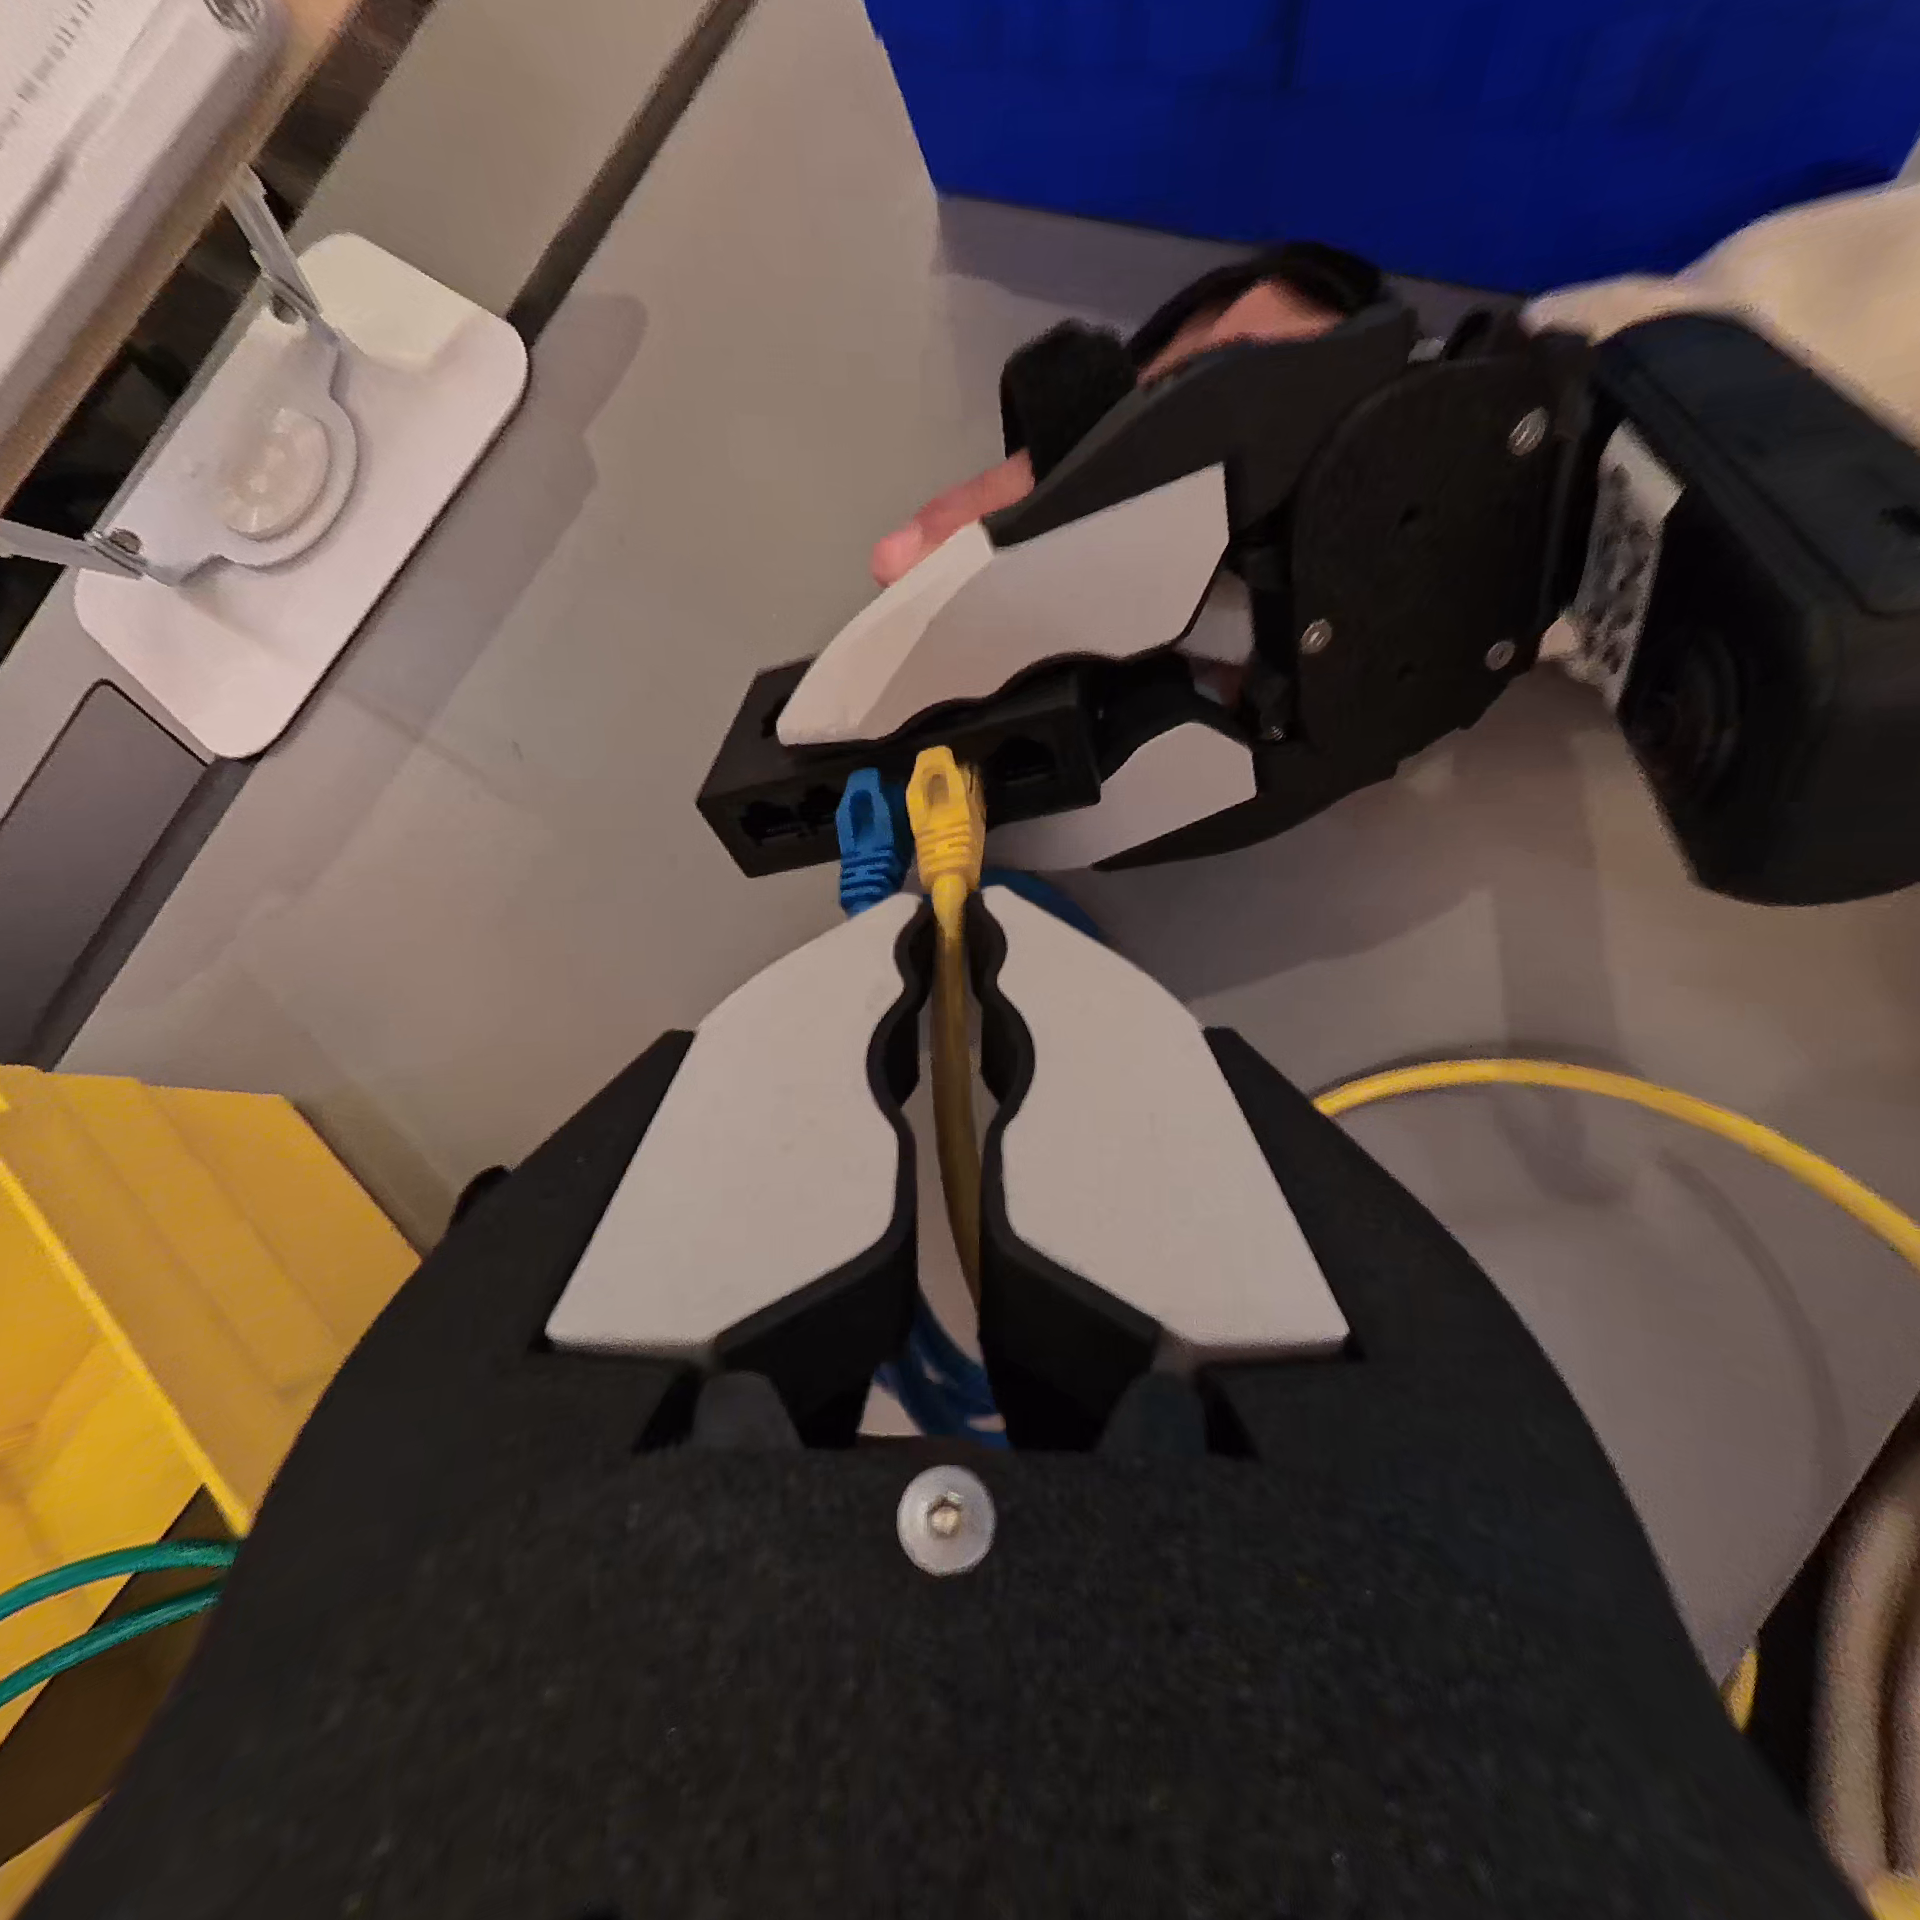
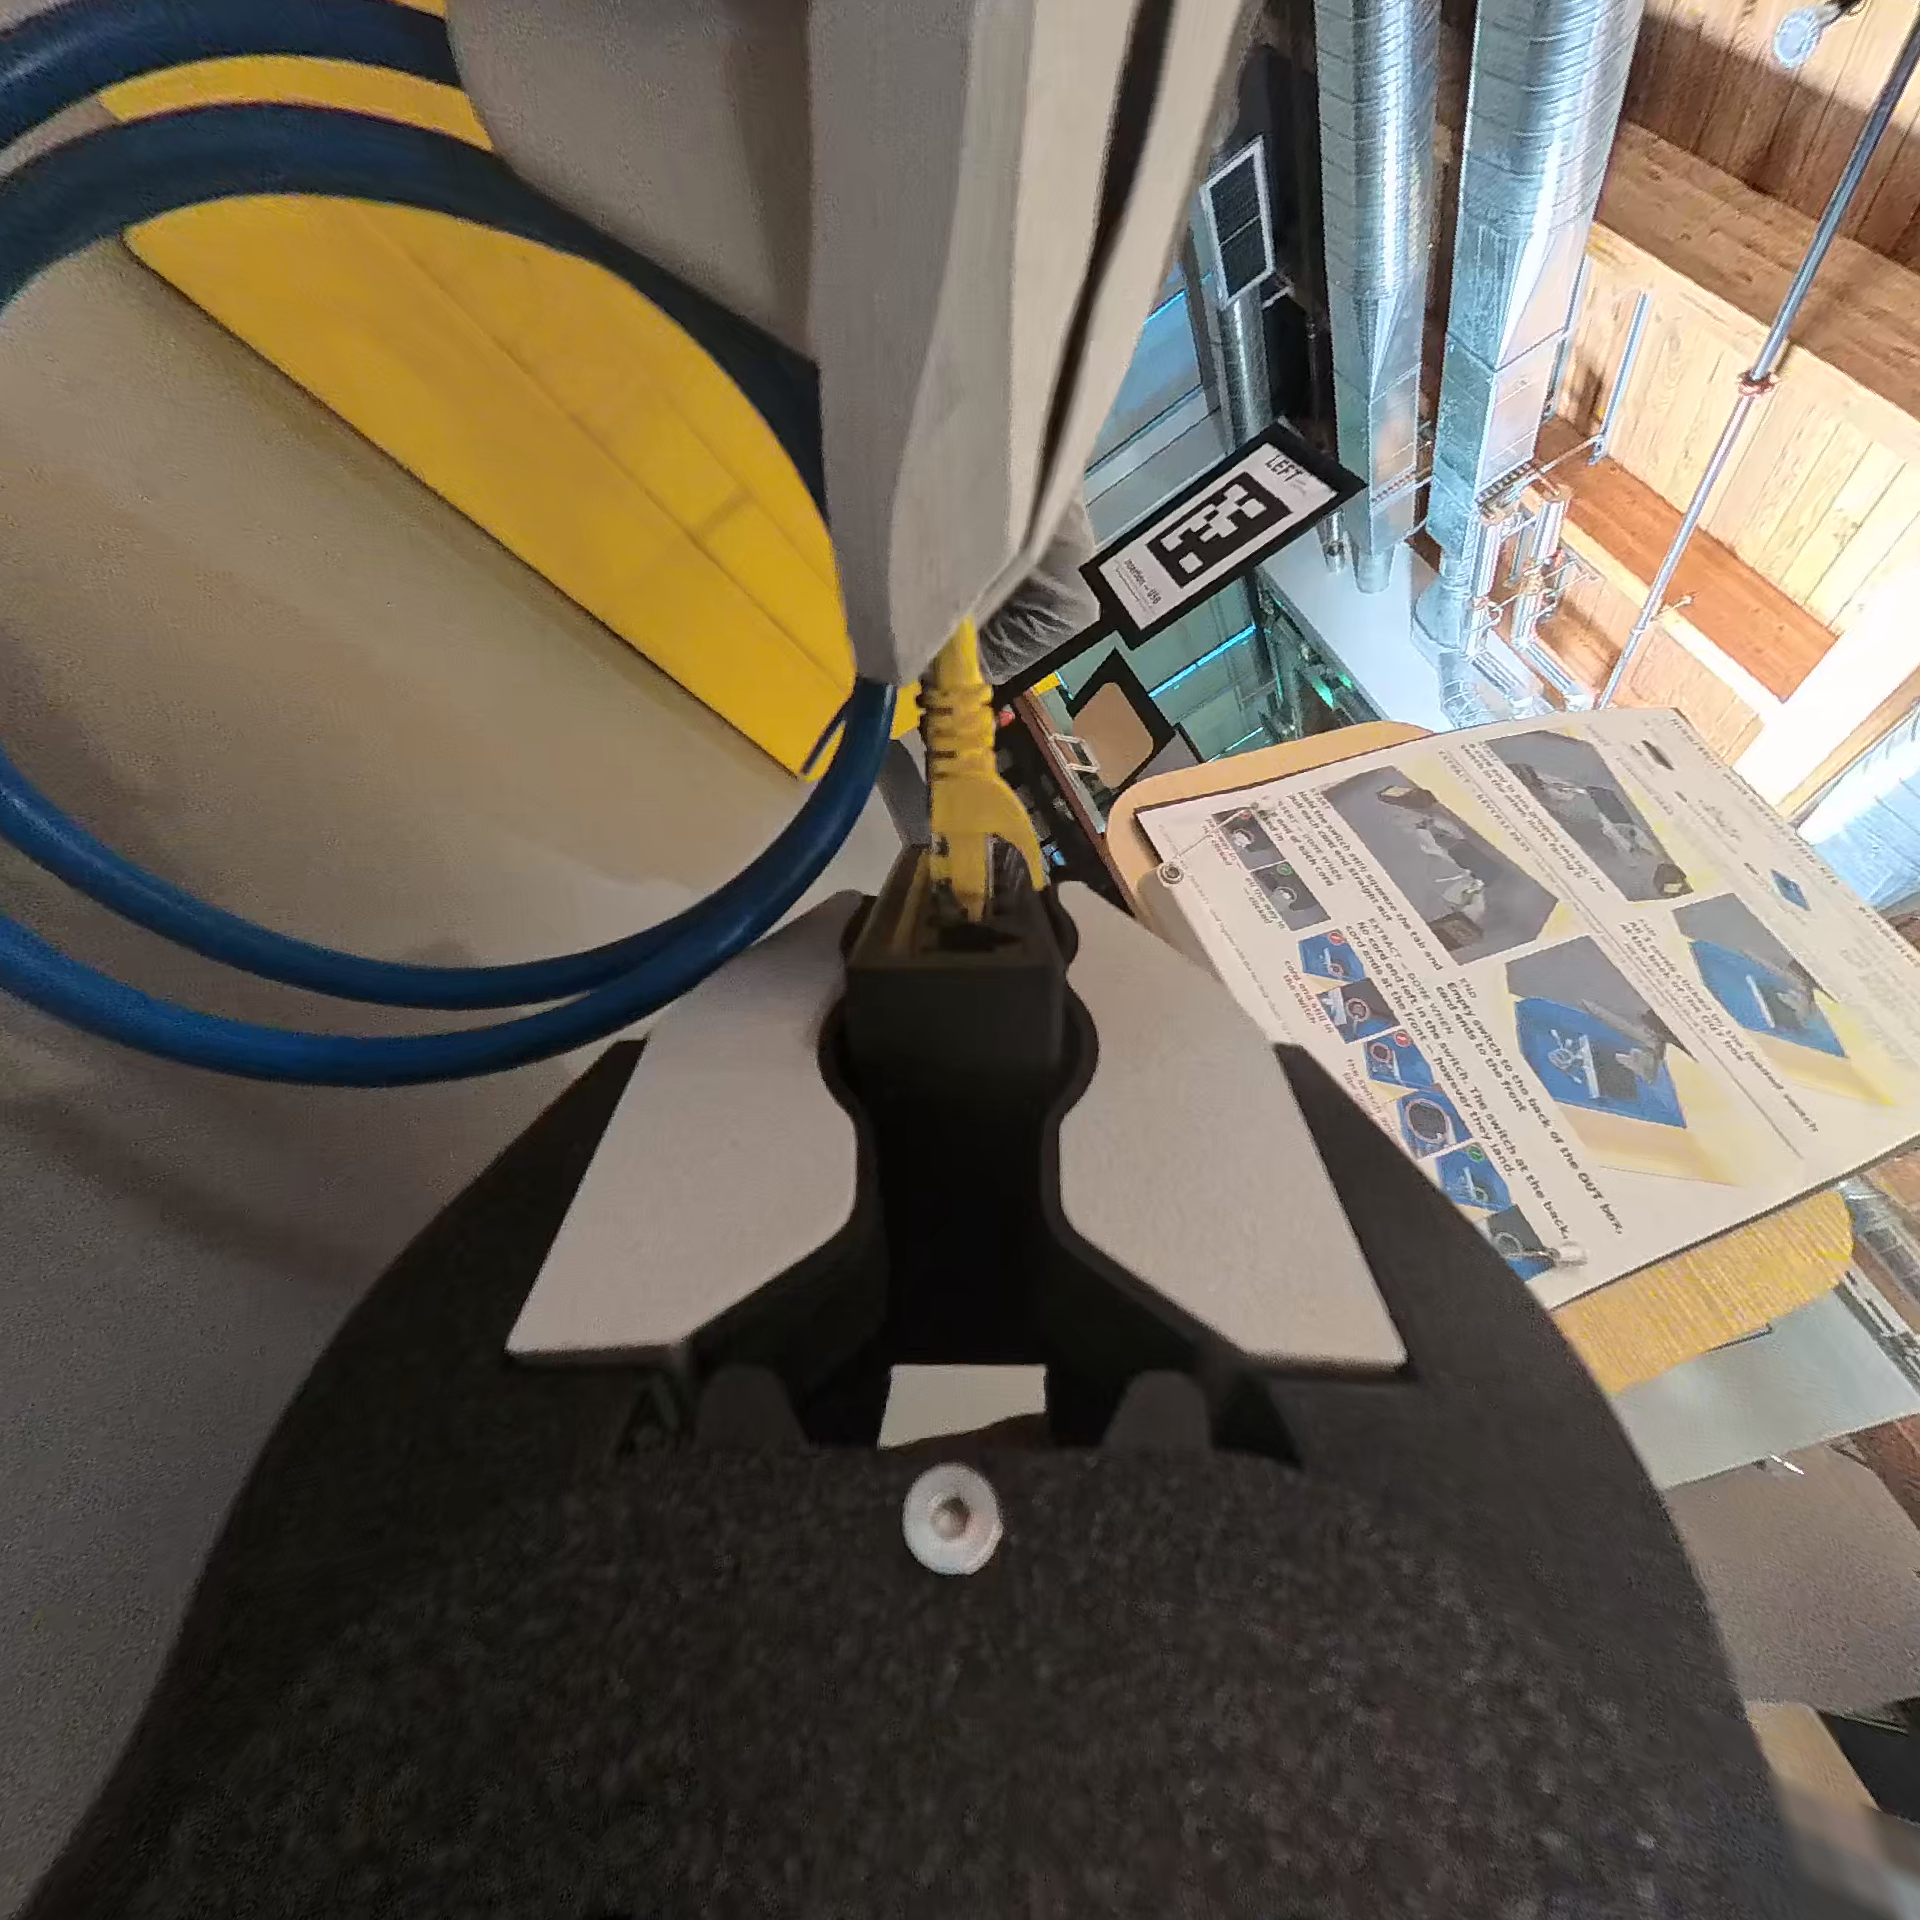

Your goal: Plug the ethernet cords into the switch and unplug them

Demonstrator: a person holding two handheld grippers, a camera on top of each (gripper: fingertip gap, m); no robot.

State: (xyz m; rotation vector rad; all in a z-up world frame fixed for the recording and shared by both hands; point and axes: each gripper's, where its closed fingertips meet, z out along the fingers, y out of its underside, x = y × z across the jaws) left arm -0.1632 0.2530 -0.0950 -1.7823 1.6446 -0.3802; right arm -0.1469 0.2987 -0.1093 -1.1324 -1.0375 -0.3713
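While your right gripper (image 1: pixel 935 769) clamps the switch (image 1: pixel 894 769) steady on the desk (image 1: pixel 582 831), your left gripper (image 1: pixel 951 914) pinches the yellow cord (image 1: pixel 951 1039) behind its plug, beside the seated blue plug (image 1: pixel 864 836).

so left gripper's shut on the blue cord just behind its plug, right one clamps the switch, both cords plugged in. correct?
Not quite: the left gripper is shut on the yellow cord, as the left wrist view shows. The blue cord is plugged in beside it, ungripped. The right gripper does clamp the switch.
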